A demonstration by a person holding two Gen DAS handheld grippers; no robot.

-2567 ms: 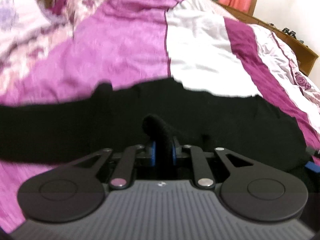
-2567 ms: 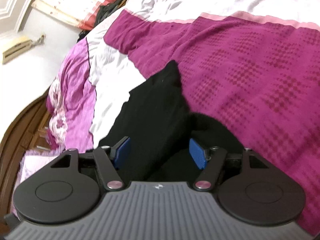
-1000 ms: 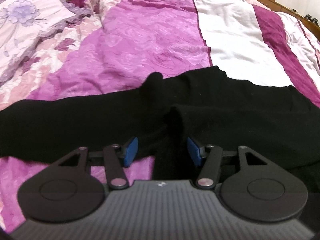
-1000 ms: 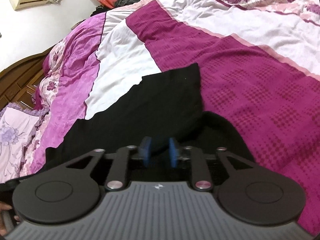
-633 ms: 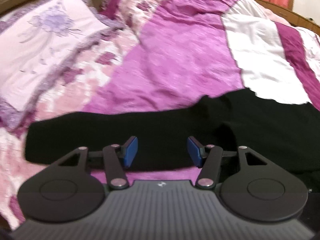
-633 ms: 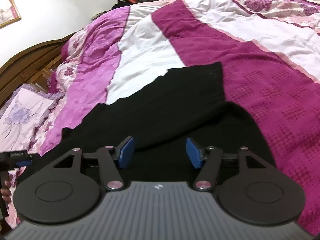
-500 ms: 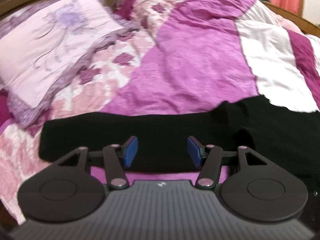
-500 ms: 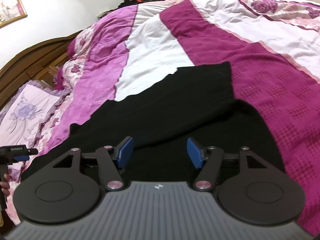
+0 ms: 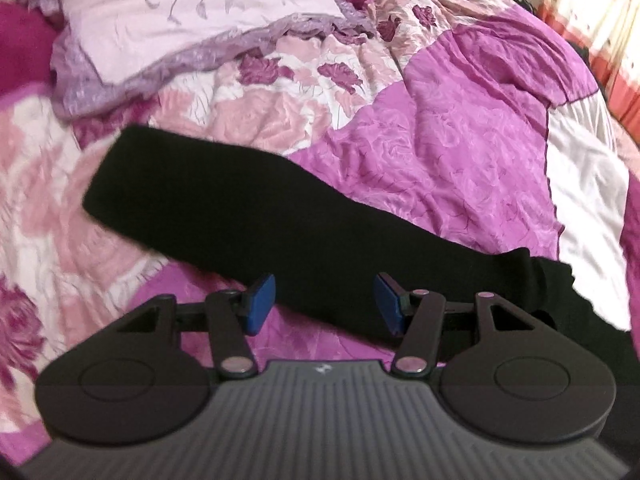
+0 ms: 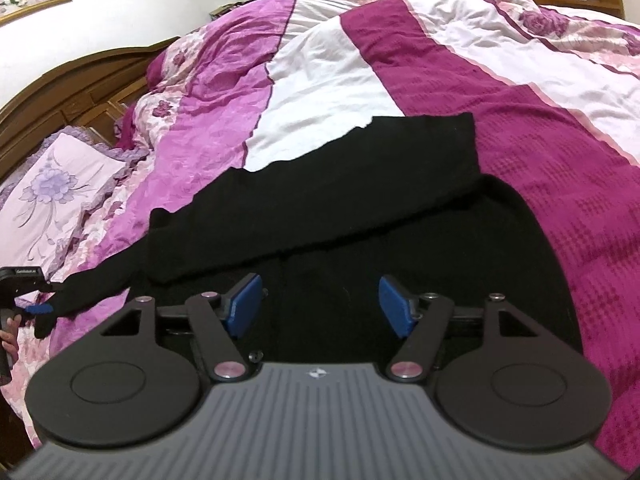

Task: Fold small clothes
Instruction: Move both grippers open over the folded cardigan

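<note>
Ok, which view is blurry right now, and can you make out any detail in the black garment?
Left wrist view: smeared at the left edge, quilt soft; black garment a flat dark shape. Right wrist view: sharper, one fold edge visible on the garment; fisheye bends the headboard.

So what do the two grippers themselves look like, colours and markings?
Both match: the left gripper and right gripper have blue pads on black linkage arms with silvery pivot pins, two round black discs, and a grey ribbed body bearing a small white logo. No cables show.

one black garment (image 9: 248, 216), one pillow (image 9: 192, 12), two grippers (image 9: 324, 304) (image 10: 322, 306).
</note>
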